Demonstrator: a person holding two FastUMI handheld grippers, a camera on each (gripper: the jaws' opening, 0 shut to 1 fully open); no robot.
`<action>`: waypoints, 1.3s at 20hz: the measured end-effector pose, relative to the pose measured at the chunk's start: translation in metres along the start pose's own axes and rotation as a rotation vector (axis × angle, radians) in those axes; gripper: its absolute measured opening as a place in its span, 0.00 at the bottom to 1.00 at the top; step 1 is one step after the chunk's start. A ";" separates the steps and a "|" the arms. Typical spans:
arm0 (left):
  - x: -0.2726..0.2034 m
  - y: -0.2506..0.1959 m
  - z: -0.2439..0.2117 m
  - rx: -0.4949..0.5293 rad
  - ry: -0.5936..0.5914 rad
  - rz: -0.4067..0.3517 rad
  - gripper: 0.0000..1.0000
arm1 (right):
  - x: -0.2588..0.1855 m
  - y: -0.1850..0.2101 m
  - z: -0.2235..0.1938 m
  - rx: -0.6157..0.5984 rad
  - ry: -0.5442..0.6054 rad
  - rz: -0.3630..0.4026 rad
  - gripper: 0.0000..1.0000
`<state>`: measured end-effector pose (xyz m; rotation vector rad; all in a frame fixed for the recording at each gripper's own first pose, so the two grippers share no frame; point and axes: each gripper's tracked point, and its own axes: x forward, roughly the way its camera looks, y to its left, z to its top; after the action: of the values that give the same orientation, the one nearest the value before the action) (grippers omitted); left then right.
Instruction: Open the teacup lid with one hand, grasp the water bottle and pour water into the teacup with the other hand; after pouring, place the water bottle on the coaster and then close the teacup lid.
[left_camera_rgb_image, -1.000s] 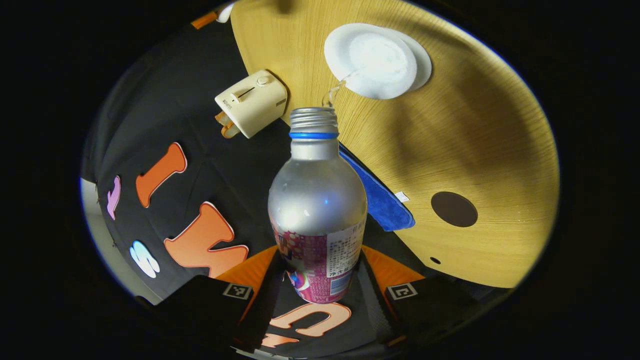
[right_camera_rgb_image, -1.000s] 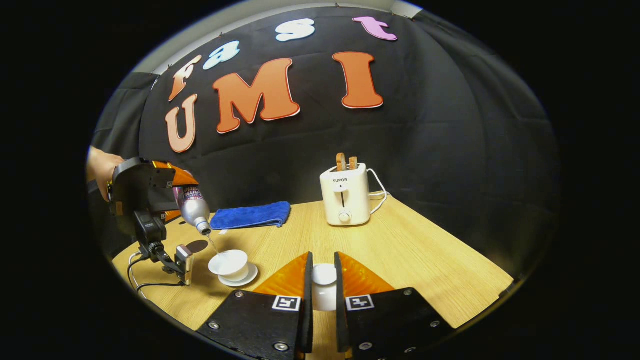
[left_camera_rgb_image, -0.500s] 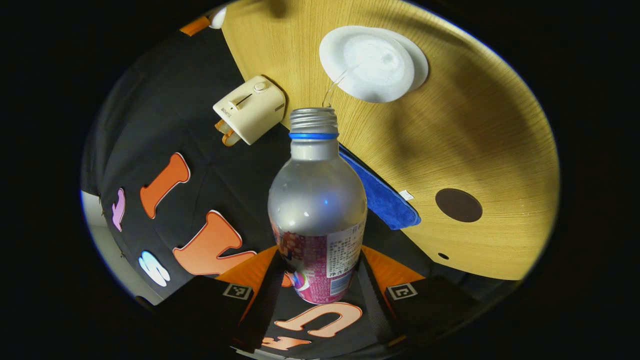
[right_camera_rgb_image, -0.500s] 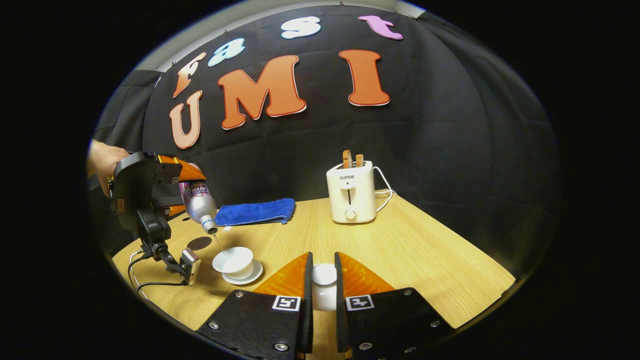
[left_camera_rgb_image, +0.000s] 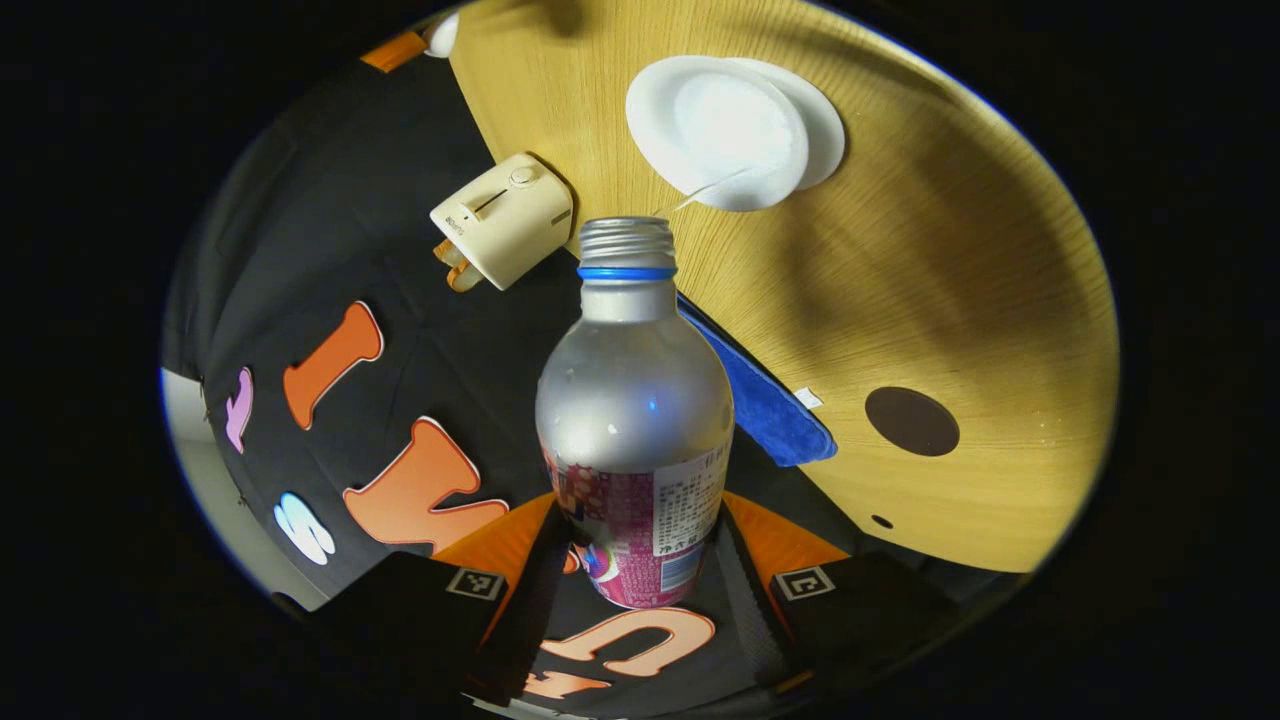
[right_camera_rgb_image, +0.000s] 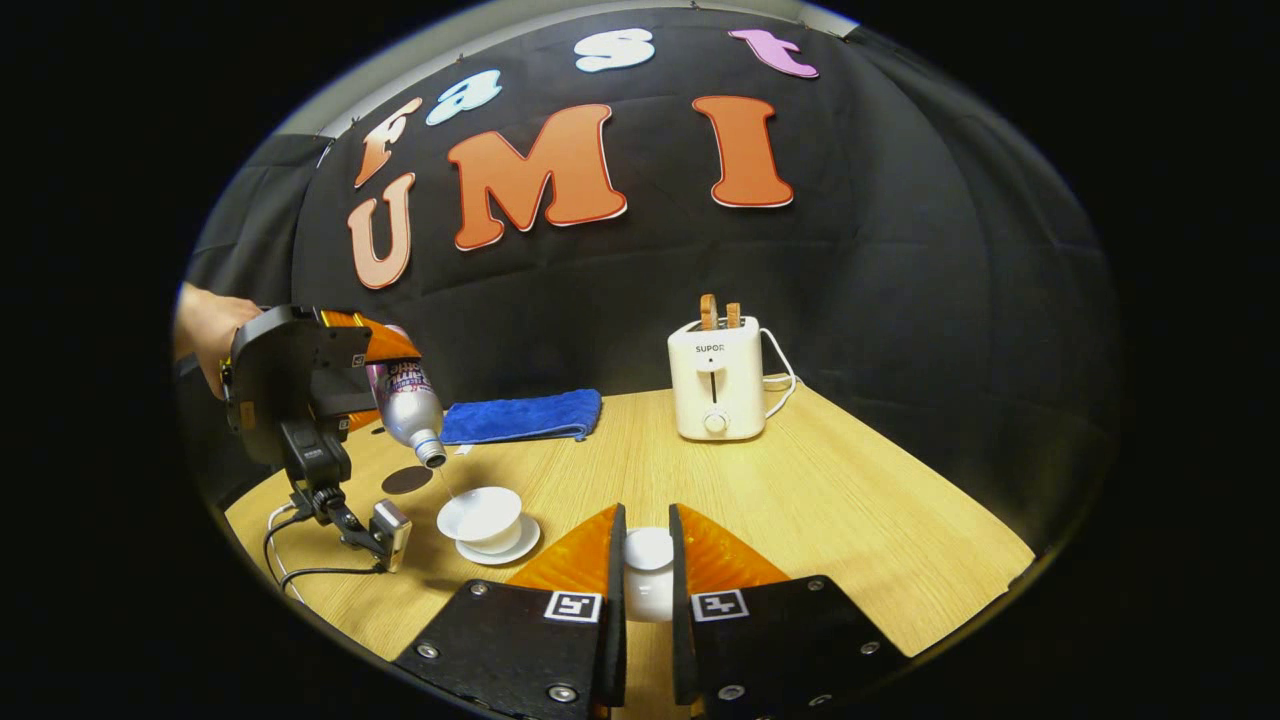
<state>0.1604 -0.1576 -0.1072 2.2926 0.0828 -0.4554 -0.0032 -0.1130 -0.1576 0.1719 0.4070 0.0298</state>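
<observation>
Left gripper view: the left gripper (left_camera_rgb_image: 640, 560) clasps the bottle (left_camera_rgb_image: 634, 420) between both fingers, tipped mouth-down above the open cup (left_camera_rgb_image: 720, 125) on its saucer (left_camera_rgb_image: 822, 120), a thin stream of water reaching the cup. Coaster (left_camera_rgb_image: 911, 421) lies bare beside the blue cloth (left_camera_rgb_image: 765, 400). Right gripper (right_camera_rgb_image: 647, 580) pinches the lid (right_camera_rgb_image: 648, 552) above the table (right_camera_rgb_image: 850, 520), near the toaster (right_camera_rgb_image: 715, 380).

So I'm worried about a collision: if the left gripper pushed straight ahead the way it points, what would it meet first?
Probably the teacup on its saucer: the left gripper holds the water bottle tilted down, mouth aimed at its near rim. Depth is unclear.
</observation>
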 end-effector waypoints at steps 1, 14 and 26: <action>0.001 -0.004 0.000 -0.038 -0.007 -0.001 0.82 | 0.000 0.002 0.001 0.005 -0.002 0.003 0.19; -0.020 0.004 -0.042 -0.864 -0.052 0.245 0.81 | 0.014 0.048 0.016 -0.011 -0.012 0.076 0.19; -0.027 -0.041 -0.121 -1.712 0.070 0.405 0.81 | 0.055 0.136 0.011 -0.103 0.011 0.210 0.19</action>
<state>0.1635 -0.0403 -0.0499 0.5950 0.0148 0.0147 0.0526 0.0231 -0.1458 0.1120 0.3964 0.2578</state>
